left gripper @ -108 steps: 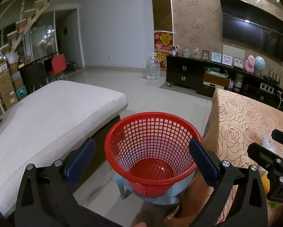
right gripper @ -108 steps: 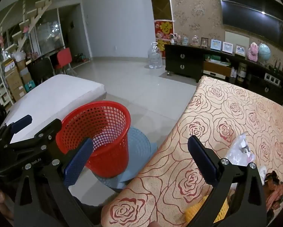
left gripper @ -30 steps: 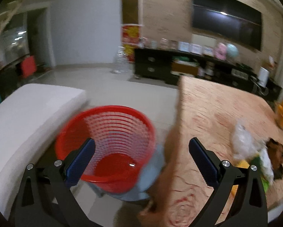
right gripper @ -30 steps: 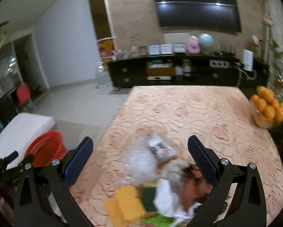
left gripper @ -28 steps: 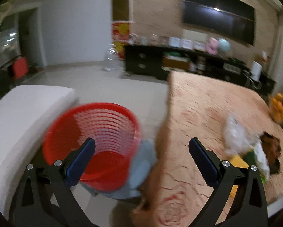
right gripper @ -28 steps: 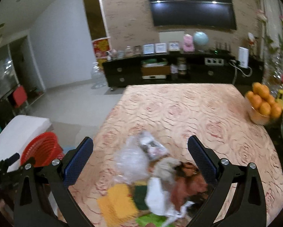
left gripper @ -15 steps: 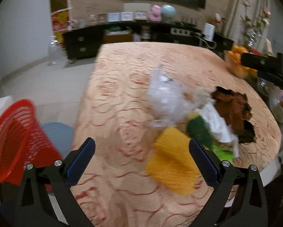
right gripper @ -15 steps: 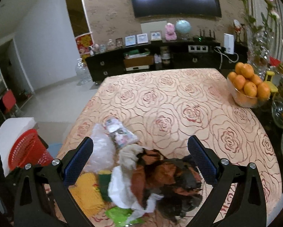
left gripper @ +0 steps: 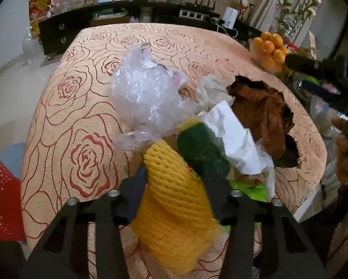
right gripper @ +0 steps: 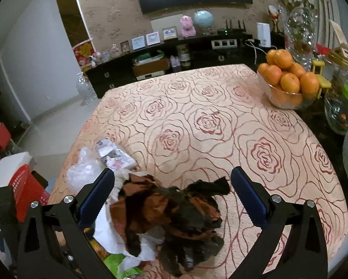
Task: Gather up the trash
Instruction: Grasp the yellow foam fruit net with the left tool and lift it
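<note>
Left hand-held gripper (left gripper: 176, 181) has just been closing its jaws; yellow foam net (left gripper: 174, 211) sits between them, pads pressing its sides, so grasping it. Net's lower end hangs toward the cam past the tabletop edge; upper end touches the green wrapper (left gripper: 201, 151).

Right hand-held gripper (right gripper: 172, 194) is released, jaws wide, nothing clamped. It hangs over the brown/black crumpled paper (right gripper: 174, 216), which lies between the blue pads w/o touching either.

Trash pile sits at the near end of the tabletop (right gripper: 208, 121), covered w/ a peach rose-pattern cloth. In left wrist view: clear plastic bag (left gripper: 146, 93) at left of pile, small printed packet tucked against its far side. White crumpled paper (left gripper: 234, 139) lies btw green wrapper and brown paper, touching both. Off-white rag-like wad (left gripper: 208, 90) just behind it. Bright green scrap (left gripper: 250, 189) at the near edge, partly under the white paper.

Red mesh basket (left gripper: 1, 200) is off the tabletop at lower left, on the floor side, well apart from the pile; only part in view.

Bowl of oranges (right gripper: 287, 83) at far right of tabletop, well apart from trash. Glass jars beside it at right edge. TV and dark cabinet w/ photo frames along far wall.

Person's fingers (left gripper: 343, 160) show at right edge of left wrist view, by the right tool's body.
</note>
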A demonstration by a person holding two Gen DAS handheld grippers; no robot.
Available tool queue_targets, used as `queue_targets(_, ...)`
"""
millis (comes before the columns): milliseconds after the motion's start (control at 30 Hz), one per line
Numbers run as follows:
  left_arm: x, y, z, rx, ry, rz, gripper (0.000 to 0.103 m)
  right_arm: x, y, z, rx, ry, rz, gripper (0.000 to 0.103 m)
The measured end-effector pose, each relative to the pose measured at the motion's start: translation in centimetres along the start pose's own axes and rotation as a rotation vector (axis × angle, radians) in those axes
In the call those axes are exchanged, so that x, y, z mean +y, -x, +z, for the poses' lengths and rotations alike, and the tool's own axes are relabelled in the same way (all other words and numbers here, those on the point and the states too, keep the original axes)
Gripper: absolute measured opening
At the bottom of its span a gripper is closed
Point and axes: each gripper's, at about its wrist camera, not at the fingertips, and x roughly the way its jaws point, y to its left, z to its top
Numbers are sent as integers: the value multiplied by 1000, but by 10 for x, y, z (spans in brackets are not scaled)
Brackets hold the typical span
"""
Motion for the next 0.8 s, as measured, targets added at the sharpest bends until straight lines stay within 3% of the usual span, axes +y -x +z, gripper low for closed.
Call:
queue_targets(67, 1, 9, -1, -25, -10, 15, 33, -6, 0, 1, 4, -18, 5, 97)
queue_targets(133, 2, 16, 1, -40, -18, 14, 31, -11, -1, 0, 5, -36, 12, 97)
queue_targets(333, 5, 40, 11, -84, -72, 5, 31, -22, -1, 1, 5, -88, 26, 97)
queue_targets(500, 5, 62, 23, -187, -174, 41, 31, -26, -3, -1, 4, -108, 17, 97)
queue_targets(633, 20, 63, 29, -247, -119, 28, 31, -25, -21, -7, 54, -100, 8, 97)
queue_targets(800, 33, 58, 46, -260, -97, 105, 31, -12, -44, -14, 122, -82, 58, 97)
